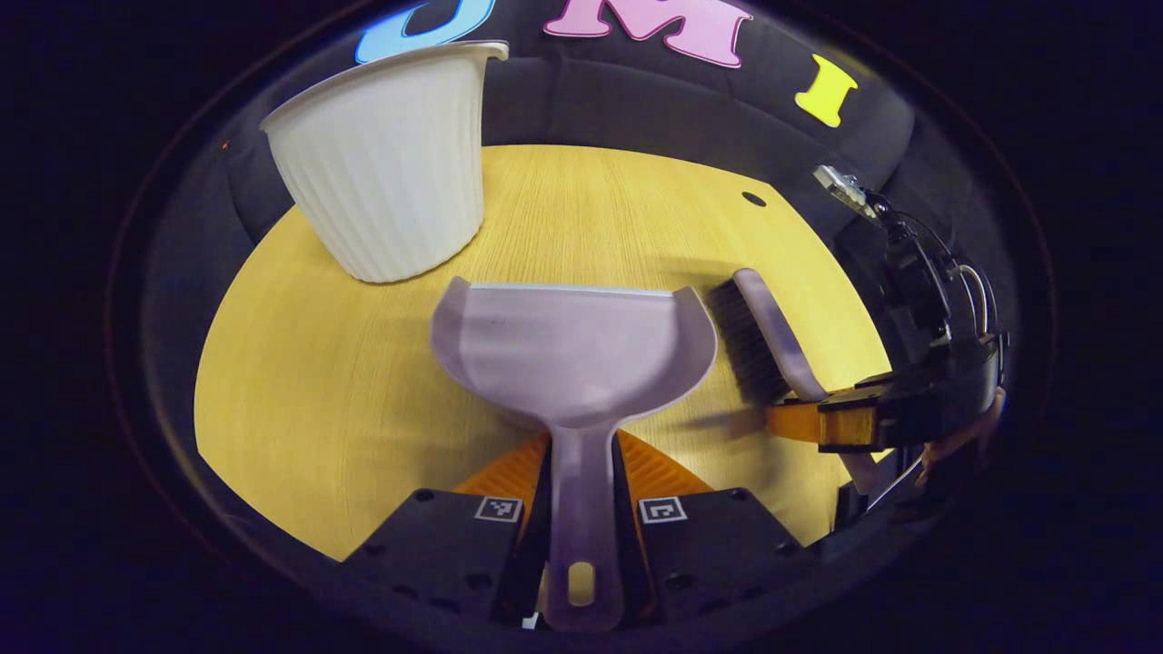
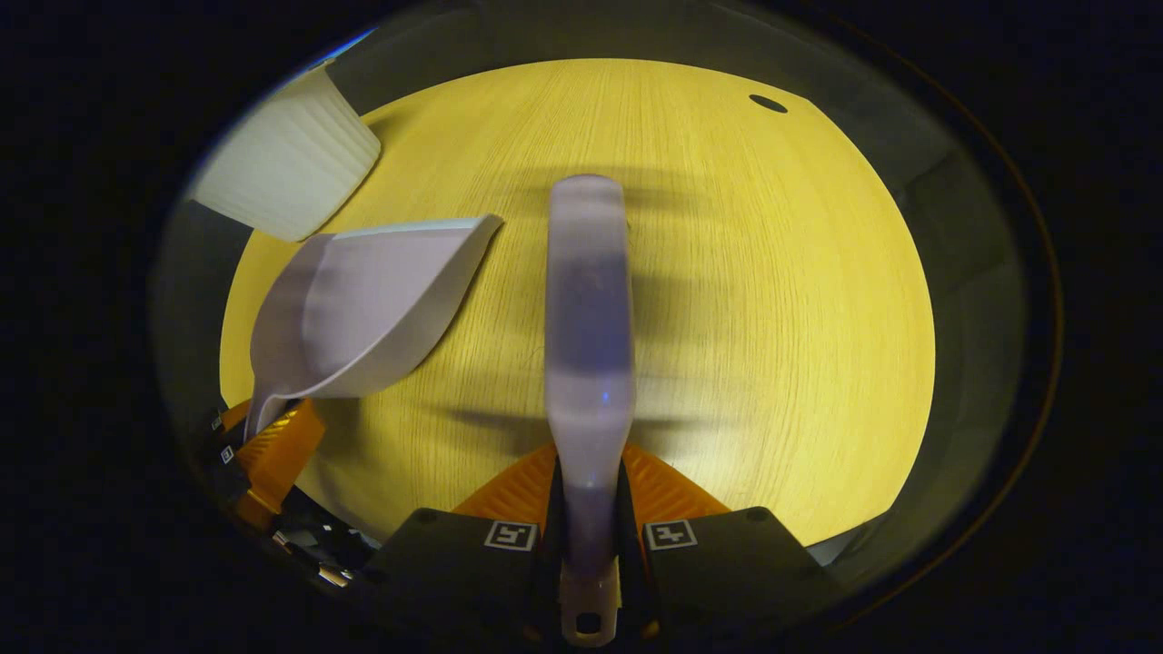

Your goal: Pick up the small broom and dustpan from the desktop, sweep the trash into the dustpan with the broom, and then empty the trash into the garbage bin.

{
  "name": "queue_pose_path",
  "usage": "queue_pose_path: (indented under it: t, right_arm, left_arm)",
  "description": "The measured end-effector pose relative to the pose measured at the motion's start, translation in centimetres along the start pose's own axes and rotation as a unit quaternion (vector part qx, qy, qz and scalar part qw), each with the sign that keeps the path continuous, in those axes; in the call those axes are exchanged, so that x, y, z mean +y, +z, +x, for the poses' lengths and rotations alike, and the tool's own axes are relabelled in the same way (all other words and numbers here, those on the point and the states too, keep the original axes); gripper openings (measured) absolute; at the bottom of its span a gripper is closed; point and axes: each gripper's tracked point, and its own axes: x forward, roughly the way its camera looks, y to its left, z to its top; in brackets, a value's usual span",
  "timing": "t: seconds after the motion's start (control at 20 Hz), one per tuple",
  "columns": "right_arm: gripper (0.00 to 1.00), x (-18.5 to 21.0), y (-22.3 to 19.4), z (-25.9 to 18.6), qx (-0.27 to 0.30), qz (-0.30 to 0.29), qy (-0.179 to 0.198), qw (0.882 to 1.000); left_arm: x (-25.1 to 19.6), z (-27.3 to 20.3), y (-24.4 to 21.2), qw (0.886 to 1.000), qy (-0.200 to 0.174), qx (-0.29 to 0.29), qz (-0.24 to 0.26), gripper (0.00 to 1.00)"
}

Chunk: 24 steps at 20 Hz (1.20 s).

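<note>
My left gripper (image 1: 581,463) is shut on the handle of a pale lilac dustpan (image 1: 572,354), whose empty scoop points toward the white ribbed garbage bin (image 1: 386,163) at the back left. To its right, the small broom (image 1: 763,336) with dark bristles is held by my right gripper (image 1: 818,422). In the right gripper view, my right gripper (image 2: 591,472) is shut on the broom's handle (image 2: 589,327), which points straight ahead over the table. The dustpan (image 2: 363,309) and my left gripper (image 2: 277,445) sit at the left there, the bin (image 2: 286,163) behind them. No trash is visible.
The yellow wooden tabletop (image 1: 618,218) has a small dark hole (image 1: 753,198) near its far right edge. A hand (image 1: 963,440) holds the right gripper at the table's right side. The hole (image 2: 768,104) lies at the upper right in the right gripper view.
</note>
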Motion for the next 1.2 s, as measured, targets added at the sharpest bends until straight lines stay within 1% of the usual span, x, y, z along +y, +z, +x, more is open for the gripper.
queue_pose_path:
  t: [0.05,0.1,0.15,0.2,0.25,0.35,0.4,0.45,0.5,0.55,0.6,0.65,0.7,0.75,0.8,0.85,0.9,0.95,1.0,1.05,1.1,1.15,1.2]
  right_arm:
    - [0.29,0.2,0.1,0.2,0.005,0.007,0.007,1.000]
    - [0.29,0.5,0.3,0.4,0.008,0.011,0.013,1.000]
    - [0.29,0.7,0.2,0.5,0.010,0.011,0.015,1.000]
    - [0.29,0.8,0.1,0.6,0.013,0.010,0.016,1.000]
    - [0.30,0.8,0.0,0.3,0.017,0.009,0.016,1.000]
    - [0.31,1.1,0.2,0.4,0.013,0.013,0.020,1.000]
    - [0.45,1.1,0.2,0.4,0.014,0.014,0.021,1.000]
    - [0.50,1.1,0.2,0.3,0.014,0.016,0.022,1.000]
    - [0.48,1.1,0.3,0.2,0.010,0.017,0.022,1.000]
    - [0.58,0.9,0.4,-0.3,0.004,0.018,0.021,1.000]
    - [0.72,0.6,0.2,-1.0,-0.004,0.018,0.019,1.000]
    - [0.80,0.5,0.2,-1.8,-0.012,0.020,0.019,1.000]
    - [0.87,0.2,0.3,-2.8,-0.028,0.022,0.018,0.999]
    - [0.85,-0.3,0.3,-4.1,-0.045,0.024,0.010,0.999]
    - [0.93,-0.9,0.8,-5.6,-0.077,0.027,0.000,0.997]
    - [0.99,-1.3,1.4,-7.3,-0.111,0.031,-0.007,0.993]
    - [0.90,-1.3,2.3,-9.3,-0.145,0.038,-0.006,0.989]
    - [0.97,-1.2,3.5,-11.6,-0.183,0.046,-0.007,0.982]
    - [0.90,-1.0,5.2,-14.2,-0.233,0.057,-0.007,0.971]
    - [0.97,-0.3,6.4,-16.7,-0.302,0.064,-0.006,0.951]
    - [0.90,0.5,8.4,-19.8,-0.375,0.065,-0.004,0.925]
    - [0.96,0.7,9.7,-22.8,-0.437,0.056,-0.005,0.898]
    - [0.95,1.7,11.2,-25.1,-0.485,0.039,-0.006,0.874]
  left_arm:
    - [-0.1,-0.2,0.5,1.000,0.002,0.000,0.004,0.29]
    - [-0.3,-0.3,0.8,1.000,0.003,0.001,0.007,0.32]
    - [-0.4,-0.4,0.7,1.000,0.007,0.009,0.010,0.31]
    - [-0.5,-0.3,0.7,1.000,0.006,0.015,0.011,0.32]
    - [-0.6,-0.4,0.7,1.000,0.004,0.019,0.010,0.31]
    - [-1.0,-0.5,0.7,1.000,-0.004,0.013,0.007,0.33]
    - [-0.8,-0.6,0.9,1.000,-0.005,0.008,0.015,0.37]
    - [-0.7,-0.9,1.1,1.000,-0.002,0.008,0.022,0.42]
    - [-0.6,-0.9,1.2,1.000,-0.004,0.007,0.027,0.50]
    - [-0.6,-1.1,1.4,1.000,-0.007,0.003,0.026,0.57]
    - [-0.7,-0.9,1.6,1.000,-0.009,-0.007,0.022,0.62]
    - [-0.6,-1.0,2.2,1.000,-0.010,-0.020,0.019,0.64]
    - [0.0,-1.2,3.0,0.999,-0.008,-0.040,0.018,0.67]
    - [0.3,-1.3,4.2,0.997,-0.016,-0.068,0.022,0.70]
    - [0.8,-1.4,5.0,0.995,-0.018,-0.094,0.025,0.70]
    - [1.1,-1.8,6.0,0.992,-0.021,-0.122,0.027,0.70]
    - [1.4,-1.7,6.4,0.988,-0.025,-0.152,0.031,0.70]
    - [1.8,-2.0,7.2,0.983,-0.024,-0.181,0.035,0.70]
    - [1.8,-2.0,7.5,0.977,-0.019,-0.209,0.039,0.70]
    - [1.9,-2.1,7.9,0.971,-0.014,-0.236,0.042,0.70]
    - [1.6,-1.7,8.0,0.964,-0.016,-0.262,0.041,0.70]
    - [1.5,-1.6,8.2,0.956,-0.023,-0.288,0.040,0.70]
    - [1.5,-1.9,8.6,0.949,-0.027,-0.313,0.037,0.70]
